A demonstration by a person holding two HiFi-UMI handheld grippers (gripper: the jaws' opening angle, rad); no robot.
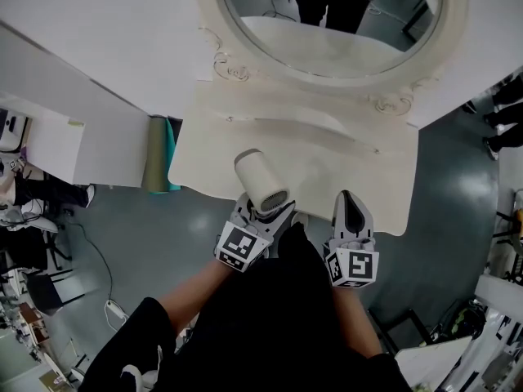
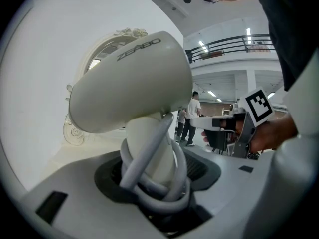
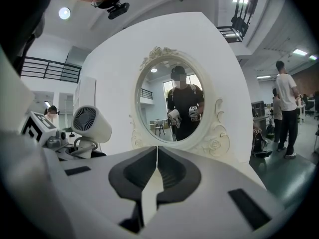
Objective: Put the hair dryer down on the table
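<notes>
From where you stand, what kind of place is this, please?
Probably a big indoor hall with a staged dressing corner, not a home: a cream vanity table with an ornate oval mirror stands on bare grey floor, and a railed balcony runs overhead.

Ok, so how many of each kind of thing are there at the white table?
hair dryer: 1
mirror: 1
table: 1
grippers: 2, the left gripper and the right gripper
total: 5
</notes>
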